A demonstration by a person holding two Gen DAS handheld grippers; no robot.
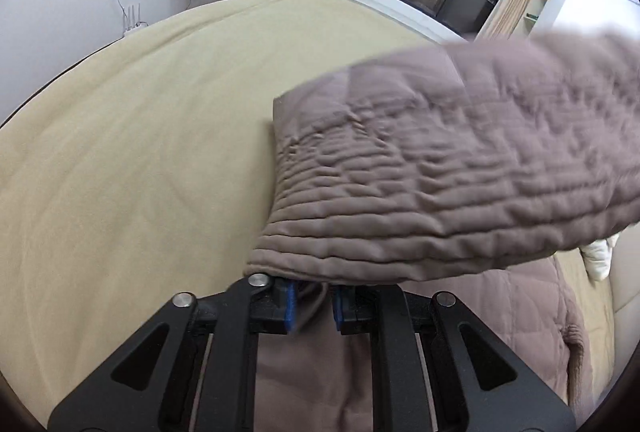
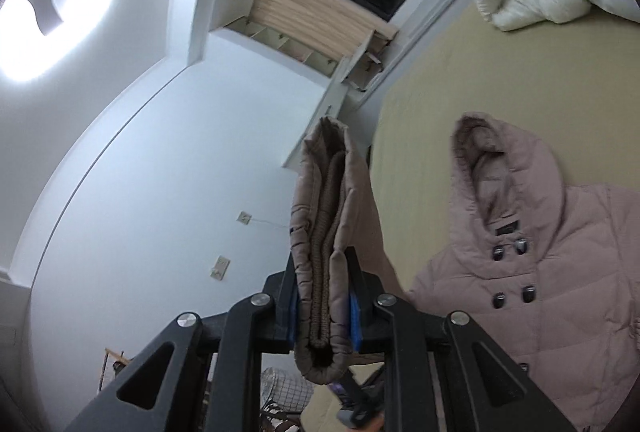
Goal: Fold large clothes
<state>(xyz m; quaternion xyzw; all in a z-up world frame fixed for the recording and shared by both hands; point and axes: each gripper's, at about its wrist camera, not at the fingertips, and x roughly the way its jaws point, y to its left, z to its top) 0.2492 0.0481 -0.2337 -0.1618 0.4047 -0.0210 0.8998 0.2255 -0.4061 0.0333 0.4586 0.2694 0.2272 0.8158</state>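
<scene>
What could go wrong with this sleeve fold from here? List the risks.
1. The right gripper clamps only the sleeve cuff, a thick, rounded roll of fabric, so it might slip out mid-swing.
2. The left gripper pinches just a thin edge of the coat; the lifted bulk could pull it free.
3. The raised sleeve might land across the hood or the buttons, leaving an uneven fold on the bed.
</scene>
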